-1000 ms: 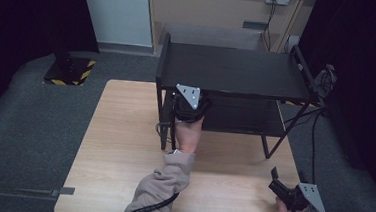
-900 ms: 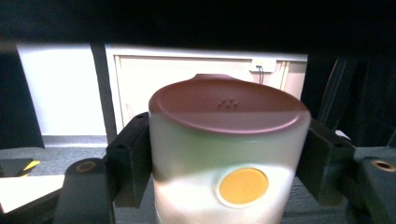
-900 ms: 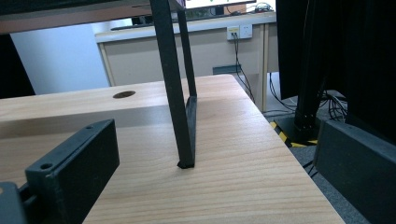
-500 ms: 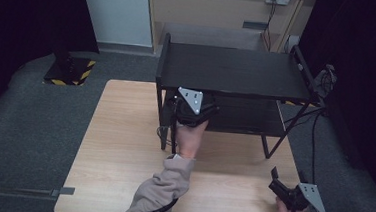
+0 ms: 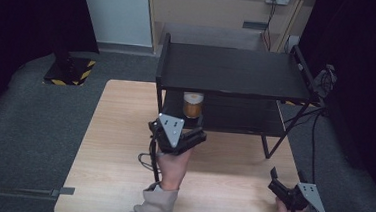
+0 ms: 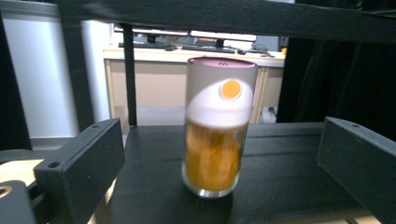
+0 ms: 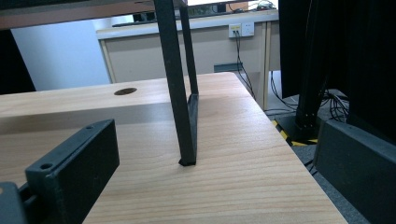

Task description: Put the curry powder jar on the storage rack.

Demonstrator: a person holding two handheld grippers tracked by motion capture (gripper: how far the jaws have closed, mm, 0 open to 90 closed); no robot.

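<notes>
A clear jar [image 5: 193, 105] with orange contents and a white lid stands upright at the left end of the black rack's lower shelf [image 5: 240, 114]. In the left gripper view the jar [image 6: 217, 135] is centred ahead on the shelf, beyond the jaw tips and free of them. My left gripper [image 5: 179, 129] hovers over the table just in front of the rack, open and empty; its jaws [image 6: 219, 144] stand wide apart. At the table's near right corner my right gripper [image 5: 287, 179] is open, holding nothing, and its jaws [image 7: 217, 154] face a rack leg [image 7: 180, 93].
The black two-tier rack [image 5: 228, 69] stands on the far right part of the wooden table [image 5: 119, 131]. Its legs [image 5: 268, 149] come down on the tabletop. Cables [image 5: 318, 120] hang off the rack's right side. A yellow-black striped base [image 5: 68, 70] sits on the floor at the left.
My left gripper has drawn back from the rack toward the person, leaving the jar standing on the lower shelf. The right gripper has stayed put.
</notes>
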